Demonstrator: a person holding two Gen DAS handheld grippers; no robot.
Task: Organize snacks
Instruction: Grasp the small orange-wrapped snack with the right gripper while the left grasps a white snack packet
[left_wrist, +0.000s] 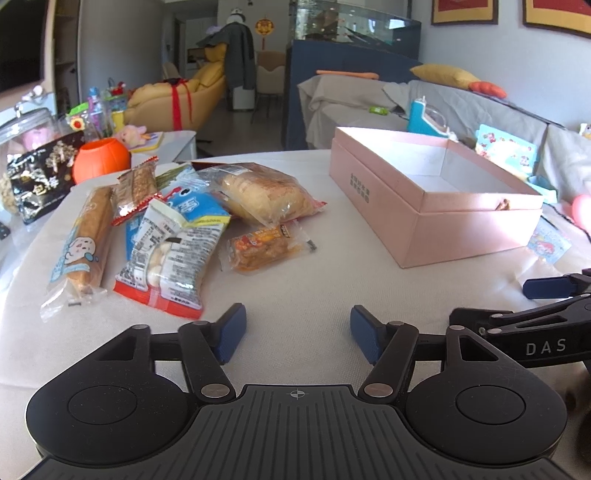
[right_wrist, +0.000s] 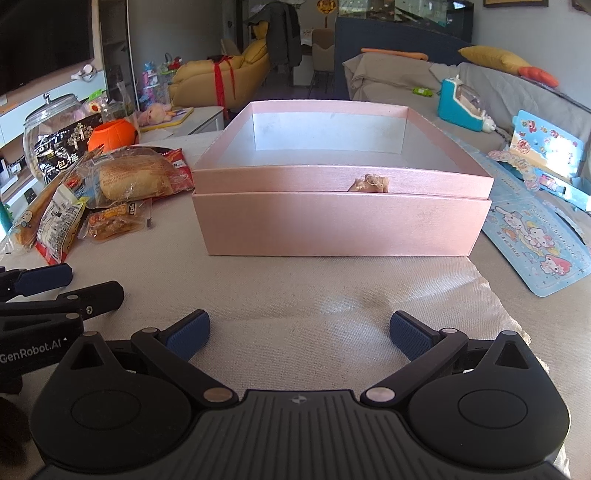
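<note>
A pile of snack packets lies on the cloth-covered table at the left: a long bread stick (left_wrist: 83, 240), a white and red packet (left_wrist: 173, 258), a blue packet (left_wrist: 199, 208), a bread loaf (left_wrist: 266, 194) and a small orange snack (left_wrist: 264, 247). An open pink box (left_wrist: 424, 206) stands to the right; its inside looks empty in the right wrist view (right_wrist: 343, 206). My left gripper (left_wrist: 297, 334) is open and empty, just in front of the pile. My right gripper (right_wrist: 299, 334) is open and empty, in front of the box.
A black snack bag (left_wrist: 40, 177), a glass jar (left_wrist: 22, 129) and an orange pumpkin cup (left_wrist: 101, 158) stand at the far left. Blue cartoon cards (right_wrist: 535, 236) lie right of the box. A sofa with toys is behind.
</note>
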